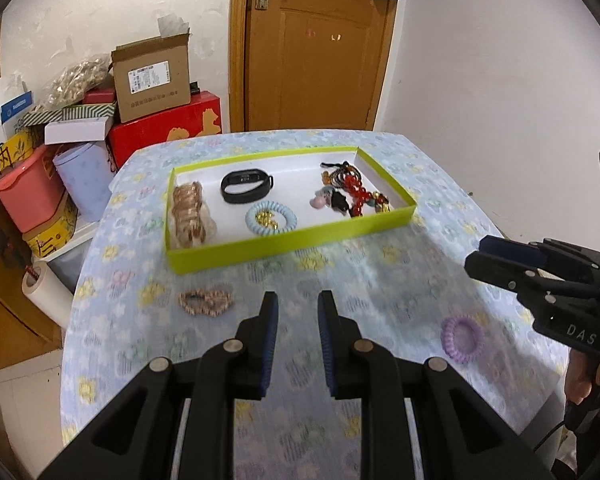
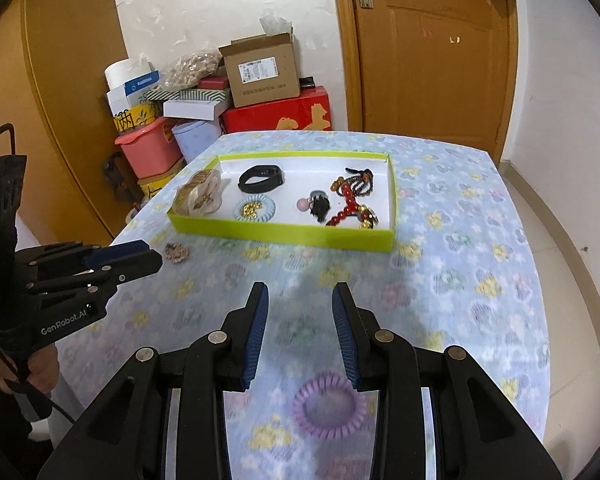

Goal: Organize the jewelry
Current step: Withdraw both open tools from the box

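Observation:
A lime-green tray (image 1: 236, 254) (image 2: 284, 236) sits mid-table holding a black band (image 1: 246, 186), a light-blue coil tie (image 1: 271, 218), a gold bracelet bundle (image 1: 188, 210) and red bead jewelry (image 1: 356, 196). A patterned scrunchie (image 1: 206, 301) (image 2: 175, 252) lies on the cloth in front of the tray's left end. A purple coil tie (image 2: 329, 407) (image 1: 462, 339) lies near the table's front. My left gripper (image 1: 298, 308) is open and empty, right of the scrunchie. My right gripper (image 2: 300, 300) is open and empty, above the purple tie.
The table has a blue floral cloth (image 2: 460, 280). Stacked boxes (image 1: 152, 76), a pink tub (image 1: 28, 196) and a tape roll (image 1: 40, 286) stand left of the table. A wooden door (image 1: 312, 44) is behind it.

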`<state>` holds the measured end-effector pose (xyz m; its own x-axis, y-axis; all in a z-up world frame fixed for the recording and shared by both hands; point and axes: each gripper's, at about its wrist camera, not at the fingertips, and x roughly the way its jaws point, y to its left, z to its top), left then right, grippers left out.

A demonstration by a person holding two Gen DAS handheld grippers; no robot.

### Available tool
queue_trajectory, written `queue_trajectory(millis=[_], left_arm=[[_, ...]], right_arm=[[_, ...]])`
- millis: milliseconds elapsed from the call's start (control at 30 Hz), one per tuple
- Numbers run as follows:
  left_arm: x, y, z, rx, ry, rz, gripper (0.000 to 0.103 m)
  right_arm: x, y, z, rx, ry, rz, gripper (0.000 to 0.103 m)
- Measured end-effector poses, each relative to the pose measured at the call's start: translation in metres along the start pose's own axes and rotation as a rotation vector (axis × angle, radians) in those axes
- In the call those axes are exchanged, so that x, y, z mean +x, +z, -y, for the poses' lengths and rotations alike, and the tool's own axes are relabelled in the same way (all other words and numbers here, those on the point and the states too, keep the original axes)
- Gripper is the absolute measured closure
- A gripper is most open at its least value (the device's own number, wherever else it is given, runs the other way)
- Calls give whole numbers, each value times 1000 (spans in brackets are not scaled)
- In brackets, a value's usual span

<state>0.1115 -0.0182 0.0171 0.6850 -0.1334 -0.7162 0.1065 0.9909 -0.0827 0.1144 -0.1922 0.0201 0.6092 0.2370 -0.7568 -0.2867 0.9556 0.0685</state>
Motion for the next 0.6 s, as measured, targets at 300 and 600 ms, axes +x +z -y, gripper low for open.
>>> queue_trajectory(millis=[300,600], left_arm=[[-17,-27,4,-12,-1,1,82],[-27,-39,3,-28,3,4,82]], right_arm=[[-17,-24,-5,-9,2,-12,69],[-26,-35,-8,-5,10,-11,69]])
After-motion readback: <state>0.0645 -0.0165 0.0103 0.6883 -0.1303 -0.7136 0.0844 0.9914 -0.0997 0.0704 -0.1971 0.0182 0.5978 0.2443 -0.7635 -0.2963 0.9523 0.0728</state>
